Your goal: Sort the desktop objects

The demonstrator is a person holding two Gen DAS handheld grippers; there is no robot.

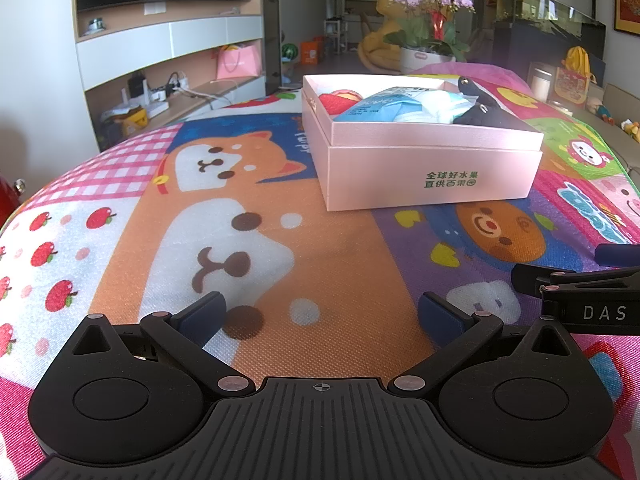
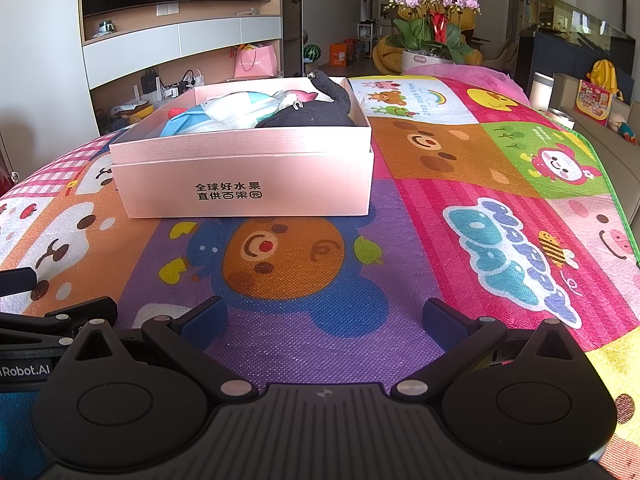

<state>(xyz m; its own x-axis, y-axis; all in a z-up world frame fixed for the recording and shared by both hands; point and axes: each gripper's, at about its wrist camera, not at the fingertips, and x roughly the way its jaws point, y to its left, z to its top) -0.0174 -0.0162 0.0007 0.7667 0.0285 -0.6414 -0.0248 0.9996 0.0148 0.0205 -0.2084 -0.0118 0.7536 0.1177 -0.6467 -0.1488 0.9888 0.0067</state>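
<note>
My left claw (image 1: pixel 322 314) is spread wide with nothing between its blue pads — it hangs low over the cartoon-printed mat (image 1: pixel 280 264) that covers the tabletop. My right claw (image 2: pixel 324 316) is just as wide apart and just as bare, hovering over the mat's bear on the purple patch. From the left view, the right claw's black arm pokes in at 3 o'clock.

The pink box (image 1: pixel 420 160) sits on the mat, lid off, at about 1 o'clock from my left claw and 11 o'clock from my right, well apart from both. Inside it lie a blue-and-white packet (image 1: pixel 400 106), a black plush toy (image 2: pixel 316 114) at the box's right end, and something red (image 1: pixel 338 101) at the left end — I cannot tell what. Beyond the box stands a pot of purple orchids (image 2: pixel 434 0).
</note>
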